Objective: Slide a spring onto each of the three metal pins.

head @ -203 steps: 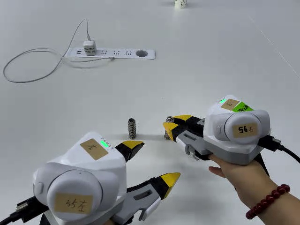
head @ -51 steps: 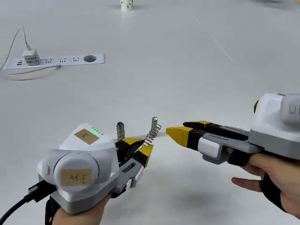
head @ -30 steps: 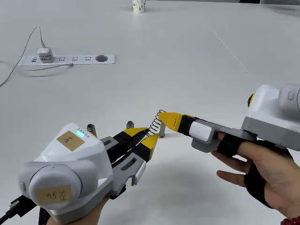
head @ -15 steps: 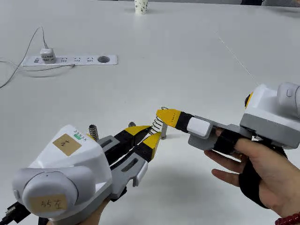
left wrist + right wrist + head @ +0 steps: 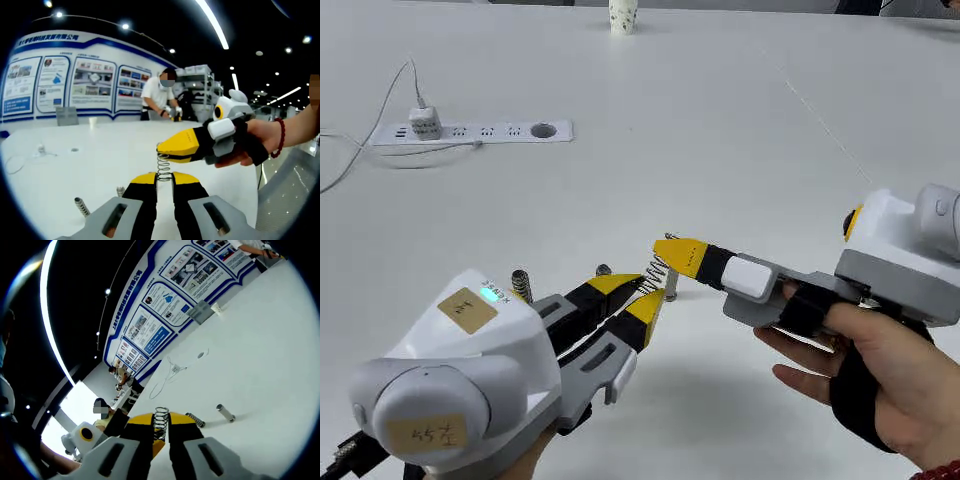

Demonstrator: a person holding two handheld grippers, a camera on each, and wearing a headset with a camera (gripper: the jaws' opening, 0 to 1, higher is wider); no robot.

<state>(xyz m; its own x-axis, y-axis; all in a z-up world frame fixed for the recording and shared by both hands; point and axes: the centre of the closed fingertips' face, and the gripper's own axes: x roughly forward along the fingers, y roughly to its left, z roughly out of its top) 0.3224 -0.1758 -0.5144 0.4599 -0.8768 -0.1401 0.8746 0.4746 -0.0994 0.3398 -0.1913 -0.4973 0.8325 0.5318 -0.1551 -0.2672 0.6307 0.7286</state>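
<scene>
Left tool (image 5: 164, 177), right tool (image 5: 160, 426) clamp 1 spring (image 5: 163, 164) — bare pin (image 5: 226, 413) in right gripper view.

Small steel spring (image 5: 655, 270) aloft, tilted, just beside a bare upright pin (image 5: 670, 290); spring-clad pin (image 5: 522, 285) farther left.

Left gripper (image 5: 164, 179) tips at bottom centre pinch a spring (image 5: 163, 165) by its lower end. Right gripper (image 5: 165, 148) enters from the right, tip touching the spring's top. Lower left: sprung pin (image 5: 80, 205), bare pin (image 5: 120, 190) nearby.
</scene>
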